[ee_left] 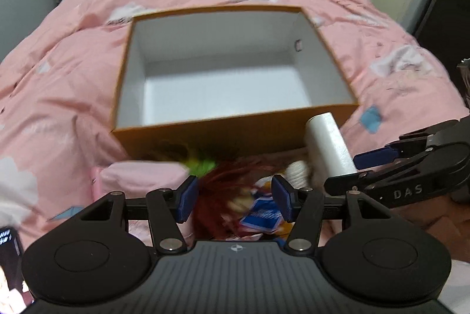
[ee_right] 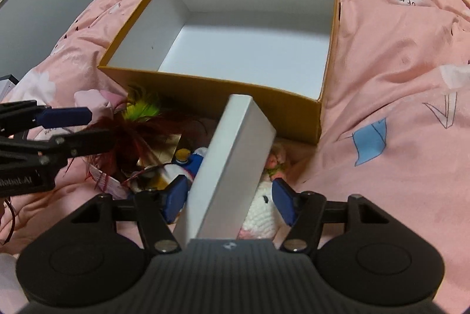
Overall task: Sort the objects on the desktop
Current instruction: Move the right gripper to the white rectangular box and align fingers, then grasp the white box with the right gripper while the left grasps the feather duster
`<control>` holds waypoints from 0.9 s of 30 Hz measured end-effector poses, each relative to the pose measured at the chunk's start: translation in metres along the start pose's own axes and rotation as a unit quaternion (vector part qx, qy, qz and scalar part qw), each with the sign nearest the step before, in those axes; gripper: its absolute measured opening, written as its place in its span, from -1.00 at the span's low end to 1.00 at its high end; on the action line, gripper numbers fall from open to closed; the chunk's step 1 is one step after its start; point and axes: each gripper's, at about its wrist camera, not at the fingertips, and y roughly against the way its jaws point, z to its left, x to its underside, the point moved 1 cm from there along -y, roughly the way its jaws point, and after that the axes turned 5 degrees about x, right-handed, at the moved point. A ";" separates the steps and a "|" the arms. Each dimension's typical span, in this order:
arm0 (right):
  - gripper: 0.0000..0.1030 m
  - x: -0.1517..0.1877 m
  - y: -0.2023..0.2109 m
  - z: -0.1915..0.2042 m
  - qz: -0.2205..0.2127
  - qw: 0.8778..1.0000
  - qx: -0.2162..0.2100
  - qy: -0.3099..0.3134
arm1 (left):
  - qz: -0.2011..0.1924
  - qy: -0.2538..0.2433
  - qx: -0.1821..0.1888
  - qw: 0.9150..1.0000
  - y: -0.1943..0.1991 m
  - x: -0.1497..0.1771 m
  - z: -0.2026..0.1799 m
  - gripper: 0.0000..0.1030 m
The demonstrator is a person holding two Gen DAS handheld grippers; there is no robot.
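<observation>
While both grippers hung over the pink quilt (ee_left: 88, 78), the yellow cardboard box (ee_right: 205, 84) sat open at frame centre.
At lower left of the right wrist view, the left gripper (ee_left: 232, 199) stood wide open with nothing between its blue pads, above a heap of red feathers (ee_right: 132, 134) and small toys. To its right, the right gripper (ee_right: 229, 200) had a white rectangular box (ee_right: 232, 161) tilted between its jaws; whether both pads pressed it I could not tell.
</observation>
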 end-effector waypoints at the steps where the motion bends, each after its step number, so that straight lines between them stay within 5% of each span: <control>1: 0.26 0.000 -0.007 0.002 0.003 1.000 -0.007 -0.002 | 0.002 0.007 -0.005 1.000 -0.002 0.002 0.003 0.25; 10: 0.35 0.002 -0.042 0.058 -0.038 0.992 0.070 0.094 | -0.022 0.015 -0.048 0.998 0.012 0.012 0.010 0.25; 19: 0.40 0.011 -0.042 0.063 -0.056 0.990 0.086 0.093 | -0.016 0.004 -0.056 0.998 0.008 0.024 -0.002 0.25; 25: 0.26 0.019 -0.020 0.049 -0.062 0.994 0.058 0.072 | -0.048 -0.028 -0.055 0.997 0.021 0.023 -0.017 0.25; 27: -0.02 0.022 -0.007 0.041 -0.066 0.995 0.038 0.064 | -0.043 -0.032 -0.055 0.997 0.018 0.024 -0.019 0.25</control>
